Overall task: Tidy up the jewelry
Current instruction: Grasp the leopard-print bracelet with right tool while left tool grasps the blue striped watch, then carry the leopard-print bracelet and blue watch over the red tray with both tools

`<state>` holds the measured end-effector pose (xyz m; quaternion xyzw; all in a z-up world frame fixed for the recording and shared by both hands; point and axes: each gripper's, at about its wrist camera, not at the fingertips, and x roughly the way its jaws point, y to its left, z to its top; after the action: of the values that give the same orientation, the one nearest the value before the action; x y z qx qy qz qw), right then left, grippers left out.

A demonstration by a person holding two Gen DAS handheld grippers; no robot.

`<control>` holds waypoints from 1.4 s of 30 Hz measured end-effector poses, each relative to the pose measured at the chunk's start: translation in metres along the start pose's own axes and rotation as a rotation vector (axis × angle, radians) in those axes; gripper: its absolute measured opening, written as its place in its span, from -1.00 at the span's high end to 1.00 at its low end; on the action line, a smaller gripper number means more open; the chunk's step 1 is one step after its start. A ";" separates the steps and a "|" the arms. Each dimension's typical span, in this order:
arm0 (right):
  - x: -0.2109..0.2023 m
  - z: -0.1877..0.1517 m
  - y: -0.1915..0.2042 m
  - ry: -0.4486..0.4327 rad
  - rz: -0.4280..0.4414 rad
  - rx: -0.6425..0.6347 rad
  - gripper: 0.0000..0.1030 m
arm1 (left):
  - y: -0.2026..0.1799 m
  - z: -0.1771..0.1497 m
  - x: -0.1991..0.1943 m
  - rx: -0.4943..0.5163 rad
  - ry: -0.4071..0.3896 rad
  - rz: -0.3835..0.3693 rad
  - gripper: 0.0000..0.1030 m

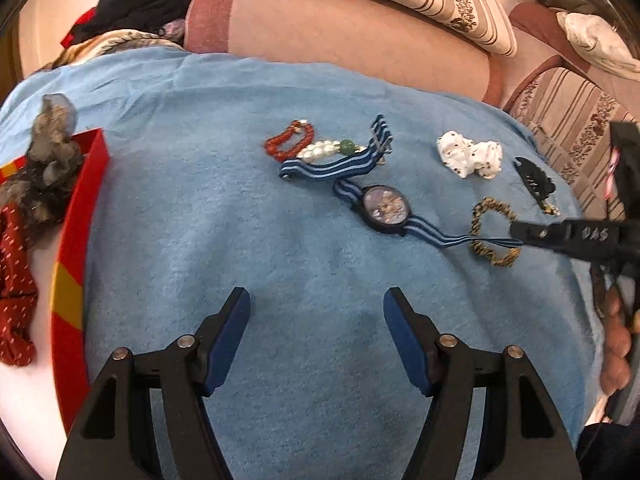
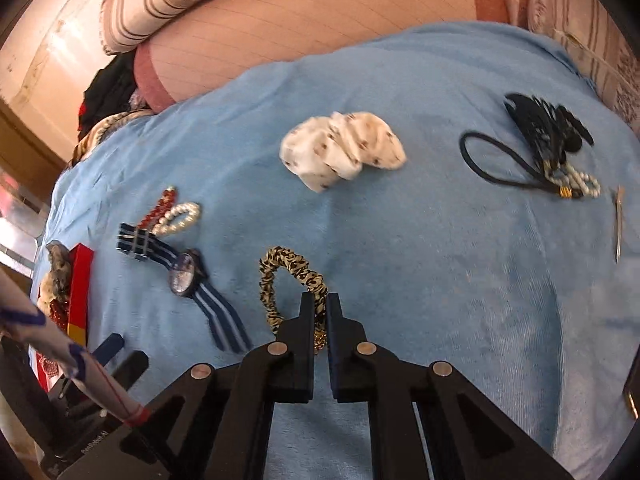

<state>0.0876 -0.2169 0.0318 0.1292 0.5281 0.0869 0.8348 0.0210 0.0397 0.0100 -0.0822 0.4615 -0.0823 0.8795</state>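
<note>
sorting is barely starting: two scrunchies [image 1: 40, 168] are sitting in the red box [image 1: 86, 184], while watch [image 1: 386, 210], bead bracelets [image 1: 308, 148], white scrunchie [image 2: 344, 152] and black hair tie [image 2: 500, 160] are lying loose on the blue towel [image 1: 240, 240]. right gripper [image 2: 318, 308] is clenching the leopard scrunchie [image 2: 288, 280] on the towel beside the watch strap; left gripper [image 1: 316, 312] is hovering released. only the right view is showing the hair tie and a pin [image 2: 619, 224].

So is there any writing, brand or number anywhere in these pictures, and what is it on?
"DAS", raised letters on the black right claw seen from the left camera; blurred, so the reading is unsure.
Small pale print on the black left claw's body at the bottom left of the right camera: too small to read.
The watch face: too blurred to read any numbers.
Nothing else carries text.
</note>
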 end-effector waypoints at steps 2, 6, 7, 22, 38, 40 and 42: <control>0.005 -0.003 -0.003 0.017 0.021 0.017 0.88 | -0.001 0.006 0.004 -0.026 0.012 -0.016 -0.32; 0.007 -0.005 -0.004 0.015 0.041 0.017 0.88 | -0.008 0.021 0.017 -0.152 0.045 -0.069 -0.32; 0.006 -0.005 -0.005 0.009 0.036 0.017 0.88 | -0.010 0.025 0.022 -0.176 0.047 -0.051 -0.32; 0.006 0.001 -0.018 0.003 0.094 0.056 0.88 | -0.061 0.053 0.070 -0.037 0.018 0.192 0.22; 0.008 -0.021 0.022 0.045 0.177 -0.029 0.88 | -0.016 -0.017 0.001 0.078 0.001 0.092 0.21; 0.016 -0.023 0.025 0.052 0.146 -0.042 0.86 | -0.016 -0.013 0.004 0.063 0.001 0.079 0.06; 0.021 -0.023 0.023 0.066 0.134 -0.038 0.83 | -0.015 -0.011 0.006 0.062 -0.001 0.080 0.03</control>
<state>0.0757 -0.1860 0.0114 0.1455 0.5439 0.1567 0.8115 0.0146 0.0228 0.0022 -0.0366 0.4612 -0.0613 0.8844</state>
